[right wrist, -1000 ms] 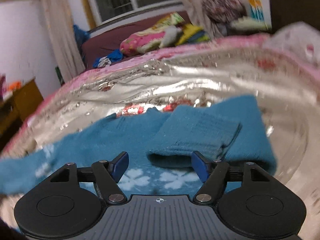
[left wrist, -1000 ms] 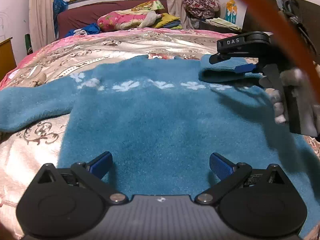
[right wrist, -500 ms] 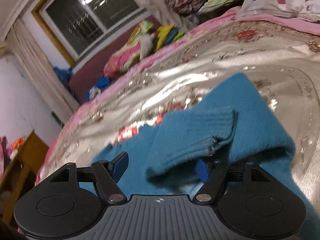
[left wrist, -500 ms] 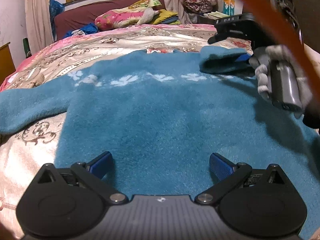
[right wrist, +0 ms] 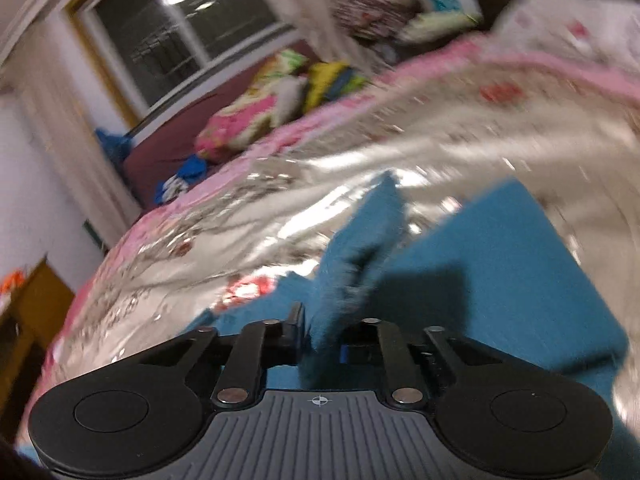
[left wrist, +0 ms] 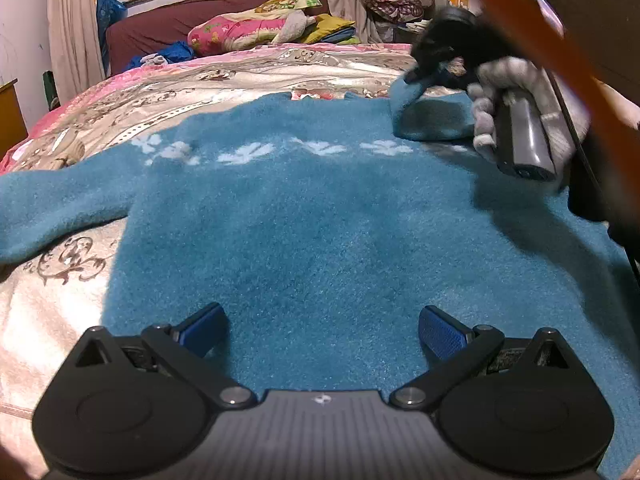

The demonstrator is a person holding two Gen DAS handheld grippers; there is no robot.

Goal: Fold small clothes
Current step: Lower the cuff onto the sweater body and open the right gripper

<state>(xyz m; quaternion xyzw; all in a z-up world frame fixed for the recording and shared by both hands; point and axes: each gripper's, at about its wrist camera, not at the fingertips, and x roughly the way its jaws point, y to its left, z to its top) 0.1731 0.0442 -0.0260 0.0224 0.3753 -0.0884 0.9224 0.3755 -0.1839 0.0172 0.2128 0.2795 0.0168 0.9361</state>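
Left wrist view: a blue sweater (left wrist: 320,216) lies flat on the bedspread (left wrist: 60,320), body spread wide, a row of white flower marks across its far part. Its left sleeve (left wrist: 52,208) runs out to the left edge over the bedspread. The left gripper (left wrist: 320,330) hangs just above the near part of the sweater, its blue fingers (left wrist: 442,330) wide apart and holding nothing. At far right, a gloved hand (left wrist: 516,120) holds the right gripper (left wrist: 424,76), whose tip meets the right sleeve (left wrist: 432,118); that sleeve is doubled back over the sweater's far right corner.

Right wrist view, blurred by motion: the right gripper (right wrist: 322,338) is closed on the sleeve cuff (right wrist: 352,248), blue cloth pinched between the fingers and standing up from them. More of the sweater lies to the right, on the shiny bedspread.

Far across the room: a dark red couch (left wrist: 168,32) with a pink floral pillow (left wrist: 236,34), a window (right wrist: 176,36) and a curtain (left wrist: 68,20).
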